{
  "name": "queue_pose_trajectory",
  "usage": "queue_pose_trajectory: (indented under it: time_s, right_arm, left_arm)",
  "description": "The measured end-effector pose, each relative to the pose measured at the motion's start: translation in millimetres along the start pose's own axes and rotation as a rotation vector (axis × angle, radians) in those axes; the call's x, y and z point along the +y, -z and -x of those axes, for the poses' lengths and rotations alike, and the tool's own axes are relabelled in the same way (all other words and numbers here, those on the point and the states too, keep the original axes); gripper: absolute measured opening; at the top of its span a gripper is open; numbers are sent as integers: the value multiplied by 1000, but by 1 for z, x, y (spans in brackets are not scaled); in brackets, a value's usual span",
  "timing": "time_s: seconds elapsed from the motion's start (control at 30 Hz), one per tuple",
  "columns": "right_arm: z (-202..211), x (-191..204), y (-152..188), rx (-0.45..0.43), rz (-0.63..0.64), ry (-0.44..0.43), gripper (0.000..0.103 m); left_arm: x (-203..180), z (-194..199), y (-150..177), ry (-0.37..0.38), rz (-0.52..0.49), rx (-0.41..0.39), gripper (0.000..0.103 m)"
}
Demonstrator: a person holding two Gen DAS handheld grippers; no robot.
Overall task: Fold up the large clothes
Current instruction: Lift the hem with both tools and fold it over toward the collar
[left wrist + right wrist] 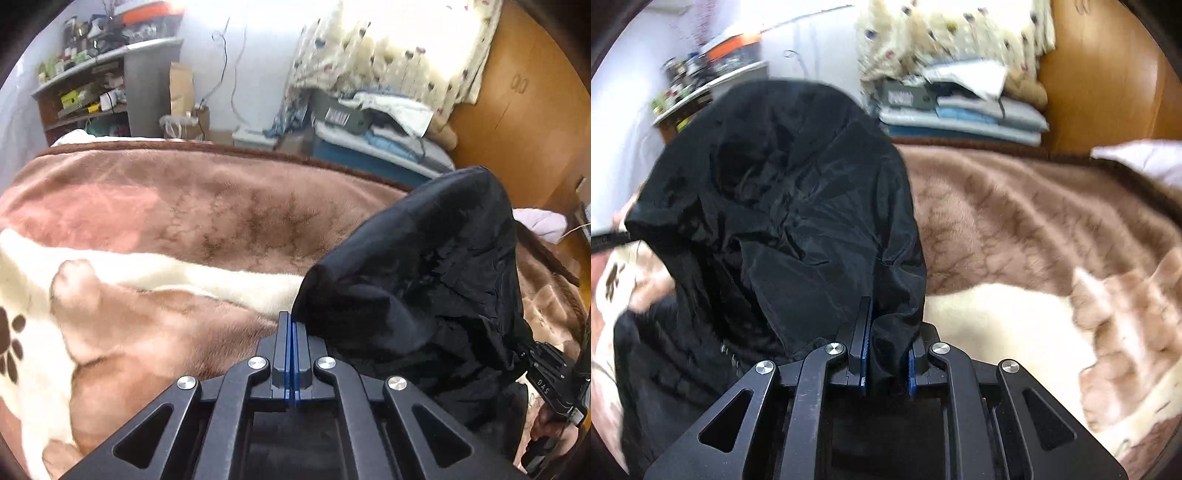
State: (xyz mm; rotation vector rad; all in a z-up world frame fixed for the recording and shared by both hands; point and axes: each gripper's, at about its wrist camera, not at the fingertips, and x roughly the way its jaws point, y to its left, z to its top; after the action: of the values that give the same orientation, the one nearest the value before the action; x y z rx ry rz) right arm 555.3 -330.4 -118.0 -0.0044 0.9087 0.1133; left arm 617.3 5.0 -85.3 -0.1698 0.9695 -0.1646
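A large black garment of thin shiny cloth is lifted over the bed, bunched and hanging in folds. My left gripper is shut, its blue pads pressed together, and its tip touches the garment's left edge; I cannot see cloth between the pads. My right gripper is shut on a thick fold of the same garment, which rises in front of it and drapes to the left. The right gripper also shows in the left wrist view, at the lower right under the cloth.
A plush brown and cream blanket with a paw print covers the bed. Stacked folded linens lie past the far edge. A cluttered shelf stands at the back left, a wooden wardrobe at the right.
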Motion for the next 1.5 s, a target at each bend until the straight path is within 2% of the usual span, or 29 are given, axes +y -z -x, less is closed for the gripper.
queue_pose_trajectory:
  time_s: [0.13,0.3,0.37,0.5,0.6,0.67,0.73,0.77,0.8,0.83,0.87,0.9,0.97,1.03,1.13,1.27,1.37,1.4,1.43,1.47,1.5]
  right_arm:
    - [29,3,21,-39,-6,-23,15]
    - [61,21,52,-123,75,65,15]
    - [69,19,66,-138,48,63,15]
    - [75,13,88,-140,-12,93,15]
    - [87,7,101,-117,-70,60,15]
    - [99,0,108,-122,-118,41,15]
    - [107,-10,112,-107,-187,-23,20]
    - [114,-18,116,-108,-257,-67,22]
    - [118,-26,118,-109,-314,-106,28]
    - [119,-33,118,-95,-365,-169,40]
    - [119,-37,119,-76,-407,-227,47]
    - [117,-41,120,-54,-459,-292,60]
    - [103,-46,115,-8,-551,-457,64]
    - [88,-42,113,51,-591,-524,64]
    - [60,-28,104,132,-575,-501,64]
    - [41,-17,91,107,-556,-530,64]
    - [21,-17,81,115,-588,-509,64]
    - [15,-17,80,130,-610,-519,60]
    - [11,-14,77,137,-615,-520,43]
    - [12,-15,78,135,-609,-514,32]
    - [15,-12,74,122,-595,-496,21]
  left_arm:
    - [13,31,32,21,23,-27,0]
    - [36,56,74,40,70,-38,0]
    - [47,60,91,61,95,-36,0]
    - [71,62,121,122,232,4,2]
    - [73,71,133,98,215,-5,3]
    - [80,79,140,122,233,-6,5]
    - [85,87,143,120,246,2,22]
    - [87,93,144,137,248,4,44]
    - [88,98,144,166,252,-4,63]
    - [89,106,142,208,261,-16,67]
    - [89,110,141,227,272,-25,68]
    - [88,114,138,254,280,-36,69]
    - [84,114,134,340,303,-23,73]
    - [77,95,132,396,345,65,76]
    - [70,69,139,405,410,167,76]
    - [70,46,135,386,465,172,76]
    - [77,26,130,383,563,204,76]
    - [79,23,128,391,581,201,75]
    - [80,20,126,379,601,197,71]
    - [80,19,125,363,620,197,56]
    - [80,18,124,353,616,201,46]
